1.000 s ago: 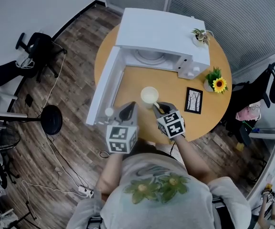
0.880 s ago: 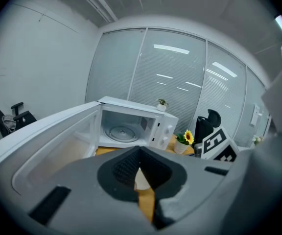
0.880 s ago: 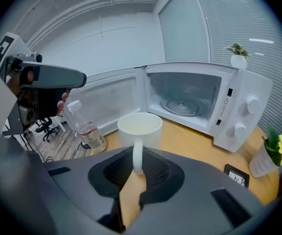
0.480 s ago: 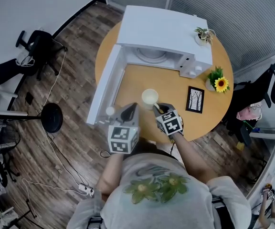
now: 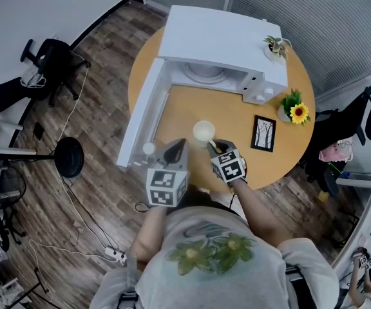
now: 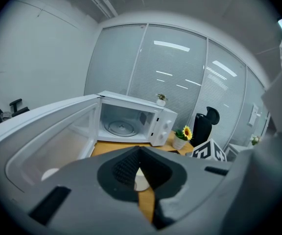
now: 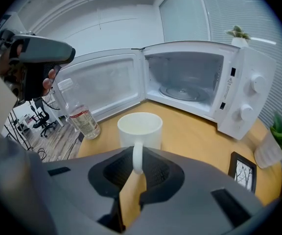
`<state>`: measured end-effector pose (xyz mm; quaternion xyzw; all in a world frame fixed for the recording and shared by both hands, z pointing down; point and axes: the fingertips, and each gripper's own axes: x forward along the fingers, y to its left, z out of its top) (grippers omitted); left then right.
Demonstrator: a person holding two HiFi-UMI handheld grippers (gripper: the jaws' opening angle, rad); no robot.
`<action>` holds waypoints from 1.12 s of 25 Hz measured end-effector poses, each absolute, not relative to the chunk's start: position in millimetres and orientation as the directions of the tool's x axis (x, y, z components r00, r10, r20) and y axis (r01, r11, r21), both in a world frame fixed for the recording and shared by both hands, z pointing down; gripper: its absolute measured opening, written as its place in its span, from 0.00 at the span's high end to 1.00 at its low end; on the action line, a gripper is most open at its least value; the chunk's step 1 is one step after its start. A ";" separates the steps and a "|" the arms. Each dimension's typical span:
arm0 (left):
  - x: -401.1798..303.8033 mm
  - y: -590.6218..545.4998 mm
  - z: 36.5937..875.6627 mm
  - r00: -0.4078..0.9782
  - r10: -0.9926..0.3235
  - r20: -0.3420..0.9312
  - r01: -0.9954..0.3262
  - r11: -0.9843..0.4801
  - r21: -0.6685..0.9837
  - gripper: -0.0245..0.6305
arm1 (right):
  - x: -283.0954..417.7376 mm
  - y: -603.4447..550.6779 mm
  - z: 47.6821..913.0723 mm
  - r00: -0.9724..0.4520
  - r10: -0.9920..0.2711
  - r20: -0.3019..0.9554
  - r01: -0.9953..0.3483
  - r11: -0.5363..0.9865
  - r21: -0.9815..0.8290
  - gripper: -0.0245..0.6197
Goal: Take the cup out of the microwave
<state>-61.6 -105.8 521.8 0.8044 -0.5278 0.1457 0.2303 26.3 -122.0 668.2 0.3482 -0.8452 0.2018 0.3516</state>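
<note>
A round wooden table [image 5: 185, 111] stands on plank flooring in an office with blinds along the far wall. Nearest the person, the left gripper [image 5: 176, 148] hangs at the table's near edge with its jaws pressed together on nothing, seemingly kept clear as a spare hand. Just beside it, the right gripper [image 5: 212, 146] pinches the handle [image 7: 137, 155] of the white mug [image 5: 203, 132], which stands upright out on the table in front of the oven. A grip on the handle keeps the open rim level, though I cannot tell whether the base touches the wood. A plastic bottle [image 7: 80, 112] stands to the left, by the end of the door [image 5: 143, 114], which is swung wide to leave a free path. Beyond, the white microwave [image 5: 218, 47] shows only its bare glass turntable [image 7: 182, 93], so the removal looks nearly done. A framed picture [image 5: 261, 135] and a sunflower pot [image 5: 294, 111] sit well clear at the right.
</note>
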 end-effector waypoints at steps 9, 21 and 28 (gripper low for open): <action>-59.1 -103.9 525.5 0.409 -0.774 0.483 -0.913 -0.342 0.223 0.96 | 31.0 -114.0 677.9 -0.512 -0.426 0.746 -0.711 0.697 -0.091 0.87; -52.6 -99.0 527.0 0.417 -0.764 0.492 -0.909 -0.354 0.219 0.96 | 36.4 -103.0 694.8 -0.481 -0.396 0.782 -0.692 0.719 -0.061 0.86; -51.7 -97.9 527.7 0.418 -0.766 0.489 -0.908 -0.357 0.219 0.96 | 34.4 -97.8 694.9 -0.500 -0.365 0.785 -0.685 0.722 -0.100 0.82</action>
